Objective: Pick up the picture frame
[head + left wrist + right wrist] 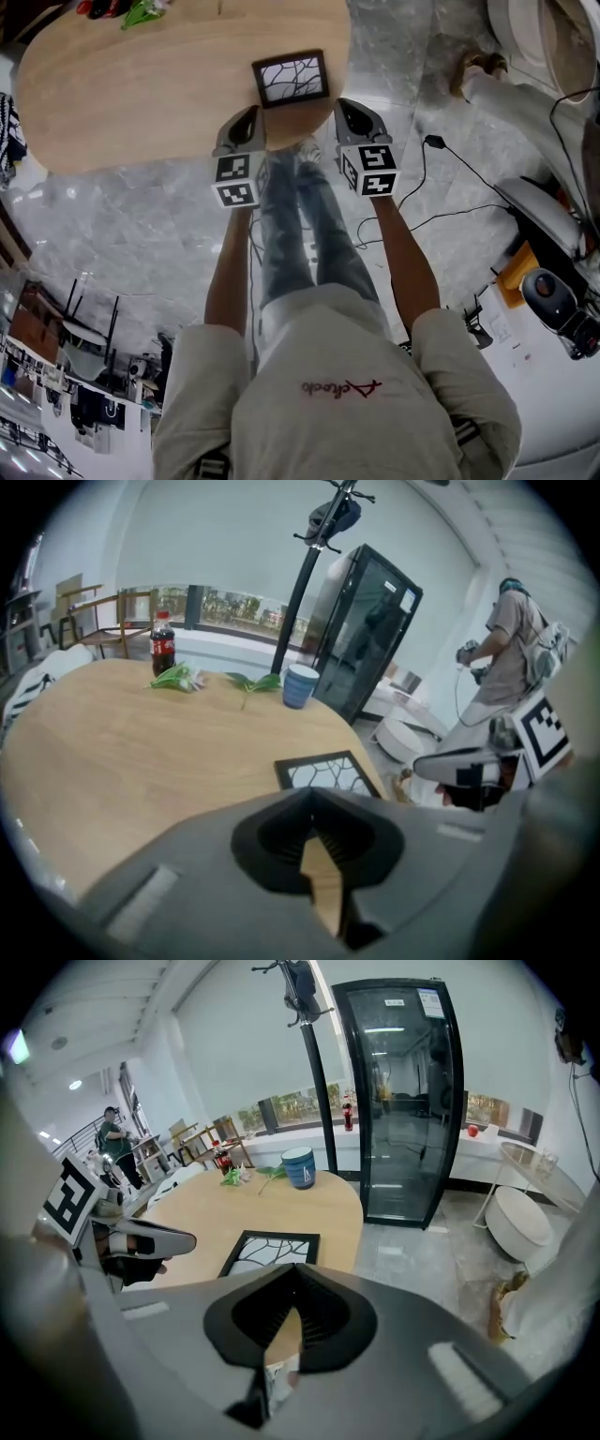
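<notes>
No lift yet of the picture frame: lying flat and untouched at the edge of the bench, top centre of the head view. Dark border, pale panel crossed by black branching lines. Just below it, at left and right, the left claw and right claw, both pressed together, empty. Left to do: spreading, gripping, raising
</notes>
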`<state>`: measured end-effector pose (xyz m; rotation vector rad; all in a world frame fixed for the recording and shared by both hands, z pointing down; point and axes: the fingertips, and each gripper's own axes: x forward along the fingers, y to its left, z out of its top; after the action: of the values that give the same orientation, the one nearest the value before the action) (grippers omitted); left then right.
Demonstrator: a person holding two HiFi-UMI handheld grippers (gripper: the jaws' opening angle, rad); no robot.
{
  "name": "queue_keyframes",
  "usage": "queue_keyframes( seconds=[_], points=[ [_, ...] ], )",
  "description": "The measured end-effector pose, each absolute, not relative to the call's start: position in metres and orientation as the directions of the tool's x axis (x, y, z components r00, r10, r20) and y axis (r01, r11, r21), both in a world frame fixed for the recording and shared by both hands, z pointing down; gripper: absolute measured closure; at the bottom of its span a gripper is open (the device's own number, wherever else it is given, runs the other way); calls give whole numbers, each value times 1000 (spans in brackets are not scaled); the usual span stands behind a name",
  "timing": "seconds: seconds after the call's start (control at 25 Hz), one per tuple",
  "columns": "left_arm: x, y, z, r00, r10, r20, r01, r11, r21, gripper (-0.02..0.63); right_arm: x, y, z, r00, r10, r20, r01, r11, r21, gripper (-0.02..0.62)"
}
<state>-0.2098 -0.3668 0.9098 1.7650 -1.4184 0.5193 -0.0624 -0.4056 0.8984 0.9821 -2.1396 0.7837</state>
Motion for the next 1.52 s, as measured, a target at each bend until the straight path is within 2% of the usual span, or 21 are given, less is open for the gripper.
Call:
queue_keyframes(
  seconds=[0.28, 0.44, 0.76, 0.88, 1.0, 1.24, 1.52],
  points=[
    [-211, -367, 932, 294, -608, 737, -943, -57, 328, 599, -67, -403, 924, -501, -386, 774, -793, 562, -234, 588],
    [-210, -366, 949, 323, -578, 749, -933, -63, 354, 542, -68, -404, 941, -491, -372, 788, -796, 560, -231, 571],
    [-213, -375, 971, 332, -537, 776, -926, -28, 377, 486, -79, -413, 965, -510, -338, 791, -785, 559, -267, 459],
    [-212, -383, 976, 344, -532, 774, -919, -23, 393, 460, -82, -421, 972, -504, -341, 793, -790, 553, -264, 446],
    [-212, -389, 980, 347, -531, 773, -916, -12, 402, 440, -84, -427, 979, -495, -341, 799, -796, 548, -259, 446],
    [-216, -398, 986, 321, -532, 784, -919, 24, 393, 449, -87, -442, 982, -478, -376, 794, -818, 519, -246, 448],
    [-215, -398, 984, 308, -538, 785, -920, 44, 391, 463, -89, -445, 984, -467, -372, 802, -815, 532, -228, 503]
  ],
)
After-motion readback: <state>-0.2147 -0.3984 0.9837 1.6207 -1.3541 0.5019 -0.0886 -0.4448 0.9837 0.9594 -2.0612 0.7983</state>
